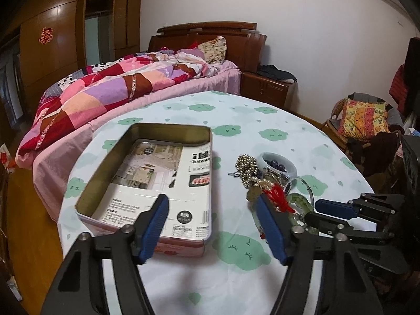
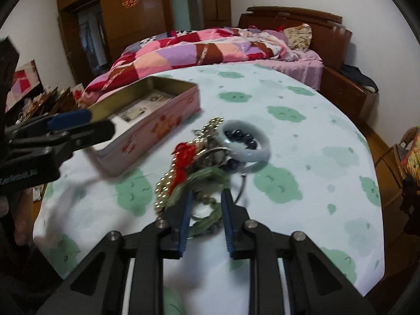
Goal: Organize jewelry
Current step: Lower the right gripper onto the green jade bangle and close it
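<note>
pale tabletop (image 2: 302, 92) printed with green clouds, pink tin (image 2: 157, 128), gold beads (image 1: 245, 165), red tassel (image 2: 183, 157), patchwork quilt (image 1: 105, 89).

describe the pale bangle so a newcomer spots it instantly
On the cloud-print tablecloth, right of the open pink tin, lies a heap of jewelry. At its far end sits the pale bangle: thick, smooth, milky white, ringing dark beads.
</note>
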Demonstrator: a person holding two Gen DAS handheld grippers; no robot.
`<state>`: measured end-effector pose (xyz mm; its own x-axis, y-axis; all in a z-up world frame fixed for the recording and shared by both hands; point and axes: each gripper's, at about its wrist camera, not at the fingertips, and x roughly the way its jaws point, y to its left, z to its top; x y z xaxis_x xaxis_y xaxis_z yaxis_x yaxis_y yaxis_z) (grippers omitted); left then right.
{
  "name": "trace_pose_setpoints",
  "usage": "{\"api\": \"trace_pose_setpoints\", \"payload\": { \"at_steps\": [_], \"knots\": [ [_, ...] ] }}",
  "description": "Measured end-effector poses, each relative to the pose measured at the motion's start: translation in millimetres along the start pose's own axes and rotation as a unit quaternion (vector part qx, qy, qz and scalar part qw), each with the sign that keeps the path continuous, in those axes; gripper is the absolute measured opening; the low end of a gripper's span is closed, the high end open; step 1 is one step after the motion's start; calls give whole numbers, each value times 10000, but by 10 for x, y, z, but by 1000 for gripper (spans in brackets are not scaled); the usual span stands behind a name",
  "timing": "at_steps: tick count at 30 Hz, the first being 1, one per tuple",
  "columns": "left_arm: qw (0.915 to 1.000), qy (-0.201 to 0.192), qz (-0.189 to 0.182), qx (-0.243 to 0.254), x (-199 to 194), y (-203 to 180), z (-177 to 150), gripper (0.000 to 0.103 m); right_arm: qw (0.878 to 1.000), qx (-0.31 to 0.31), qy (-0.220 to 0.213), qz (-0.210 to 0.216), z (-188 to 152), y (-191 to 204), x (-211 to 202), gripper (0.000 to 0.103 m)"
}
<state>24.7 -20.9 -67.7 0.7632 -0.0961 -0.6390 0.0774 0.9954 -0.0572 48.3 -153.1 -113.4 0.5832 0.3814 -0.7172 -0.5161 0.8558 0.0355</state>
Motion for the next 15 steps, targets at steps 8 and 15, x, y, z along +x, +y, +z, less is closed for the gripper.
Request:
{"api": "trace_pose_setpoints", "payload": {
  "at_steps": [8,15],
  "knots": [
    [9998,113,-87,148,78,-105,-59,64,9996,225,154,-73,-36,-90,94,24],
    [9996,140,-132,187,97,-123,-70,64,9995,241,191,-1,-43,-83,135,12]
  ]
}}
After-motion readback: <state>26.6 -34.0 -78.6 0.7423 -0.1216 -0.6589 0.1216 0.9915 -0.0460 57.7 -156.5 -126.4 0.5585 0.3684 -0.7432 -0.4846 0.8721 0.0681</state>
